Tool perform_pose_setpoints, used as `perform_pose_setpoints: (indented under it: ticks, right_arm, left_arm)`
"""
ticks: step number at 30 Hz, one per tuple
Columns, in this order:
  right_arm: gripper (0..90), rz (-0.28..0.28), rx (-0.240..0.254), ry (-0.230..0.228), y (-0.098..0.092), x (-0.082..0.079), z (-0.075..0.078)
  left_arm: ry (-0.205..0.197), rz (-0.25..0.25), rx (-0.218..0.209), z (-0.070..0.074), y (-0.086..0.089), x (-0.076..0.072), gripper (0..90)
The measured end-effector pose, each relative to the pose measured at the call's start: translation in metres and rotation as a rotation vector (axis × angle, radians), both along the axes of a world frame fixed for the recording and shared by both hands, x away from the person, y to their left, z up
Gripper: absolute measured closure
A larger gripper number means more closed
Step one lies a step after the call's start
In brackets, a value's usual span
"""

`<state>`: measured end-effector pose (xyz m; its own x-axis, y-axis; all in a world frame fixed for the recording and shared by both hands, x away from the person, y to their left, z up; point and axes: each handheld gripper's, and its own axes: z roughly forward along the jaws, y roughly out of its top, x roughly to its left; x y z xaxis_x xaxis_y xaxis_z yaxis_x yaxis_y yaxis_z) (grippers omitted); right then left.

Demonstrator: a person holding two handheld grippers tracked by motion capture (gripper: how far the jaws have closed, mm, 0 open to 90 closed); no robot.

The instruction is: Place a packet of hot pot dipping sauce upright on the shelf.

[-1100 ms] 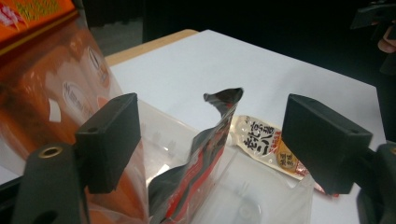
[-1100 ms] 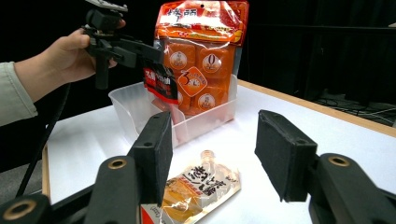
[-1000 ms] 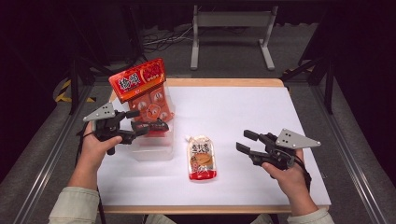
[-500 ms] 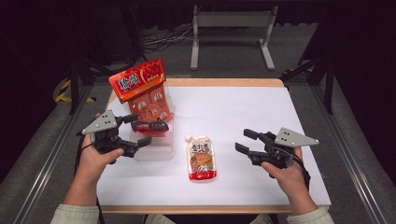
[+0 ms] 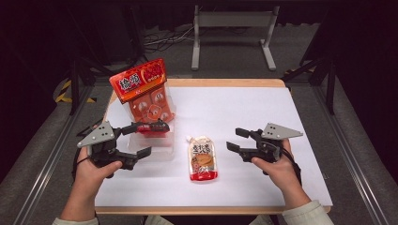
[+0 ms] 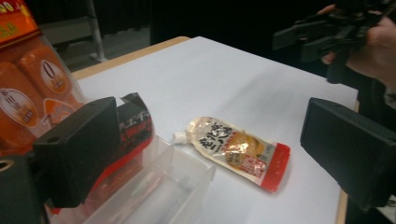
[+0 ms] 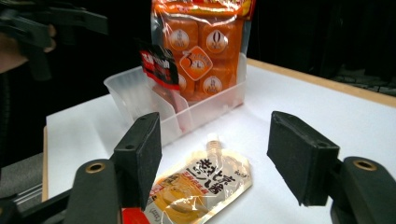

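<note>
A clear plastic bin (image 5: 155,143) stands on the white table (image 5: 244,112); in it a tall orange snack bag (image 5: 143,91) leans upright and a red-and-black packet (image 5: 152,127) rests beside it. A spouted food pouch (image 5: 202,158) lies flat on the table right of the bin. My left gripper (image 5: 152,139) is open at the bin's near side, one jaw over the red-and-black packet, holding nothing. My right gripper (image 5: 237,139) is open, right of the pouch and apart from it. The pouch (image 6: 233,149) and bin (image 6: 159,186) lie between the left jaws' view; the pouch (image 7: 201,184) lies between the right jaws.
The table's wooden edge (image 5: 225,83) runs along the far side, with a metal stand (image 5: 232,35) on the floor beyond. Metal rails (image 5: 51,150) flank the table on the left and right. Bare white surface spreads across the table's far right.
My left gripper has drawn back toward me and slightly left from over the bin, still open. The right gripper has stayed where it was.
</note>
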<state>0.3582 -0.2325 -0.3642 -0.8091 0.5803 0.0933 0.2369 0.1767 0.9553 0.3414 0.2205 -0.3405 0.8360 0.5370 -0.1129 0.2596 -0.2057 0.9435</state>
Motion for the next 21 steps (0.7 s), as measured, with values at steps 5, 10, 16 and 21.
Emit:
perform_pose_setpoints:
  ticks: [5, 10, 16, 21]
  right_arm:
    - [35.5, 0.013, -0.045, 0.015, 0.011, 0.014, -0.003]
    - [35.9, 0.035, -0.089, 0.058, 0.026, 0.033, -0.012]
    - [43.1, 0.128, -0.084, 0.192, 0.041, 0.054, -0.029]
    - [40.3, 0.09, -0.167, 0.185, 0.051, 0.065, -0.039]
  left_arm:
    - [0.028, -0.008, 0.006, -0.001, 0.001, -0.003, 9.6]
    - [0.043, -0.009, 0.004, 0.0, 0.002, -0.006, 10.5]
    - [0.053, 0.007, 0.011, -0.001, 0.003, -0.006, 10.5]
    - [0.053, 0.005, 0.011, -0.003, 0.002, -0.005, 10.4]
